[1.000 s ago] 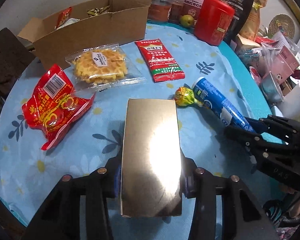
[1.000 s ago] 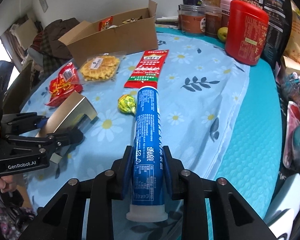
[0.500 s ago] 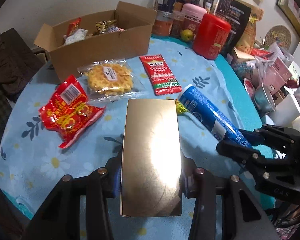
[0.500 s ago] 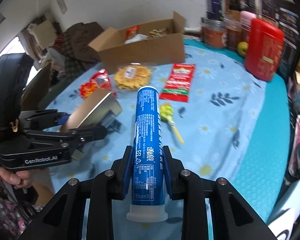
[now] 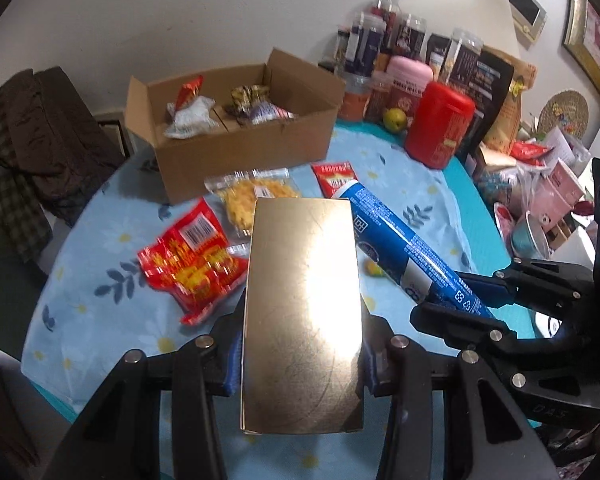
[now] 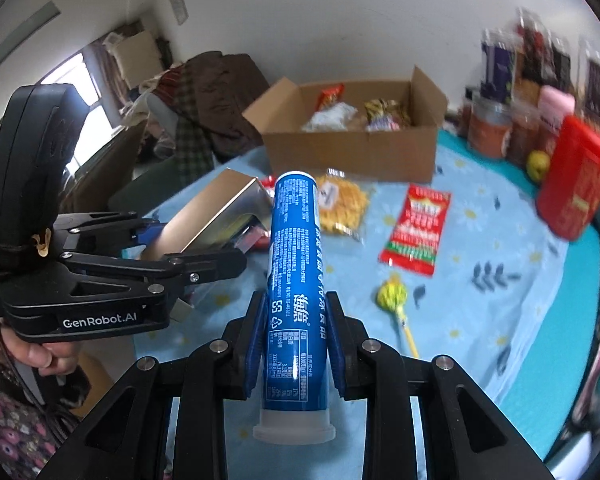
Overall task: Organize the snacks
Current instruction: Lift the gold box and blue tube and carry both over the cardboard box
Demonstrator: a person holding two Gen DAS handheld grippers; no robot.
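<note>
Blue floral cloth covers the round counter [image 5: 100, 264], whose near rim curves below both grippers and whose right side shows a bare teal edge. At the far side stands an open cardboard box [image 5: 236, 148], flaps up, already holding several wrapped snacks, with bare cloth between its front wall and the loose packets. Jars and a red canister [image 5: 438, 124] crowd the far right edge. Lying flat on the cloth are a red crinkled snack bag [image 5: 188, 268], a clear packet of yellow waffles [image 6: 342, 204], a red-and-green sachet [image 6: 418, 232] and a yellow-wrapped lollipop [image 6: 392, 296], each apart from the next. The left gripper [image 5: 300, 356] is clamped on a shiny gold box [image 5: 302, 304], its fingers [image 5: 232, 360] pressing the long sides, the box raised above the counter. The right gripper [image 6: 296, 344] is clenched on a blue tube [image 6: 294, 264] with white print and a white cap at its near end, pointing toward the cardboard box, off the cloth.
</note>
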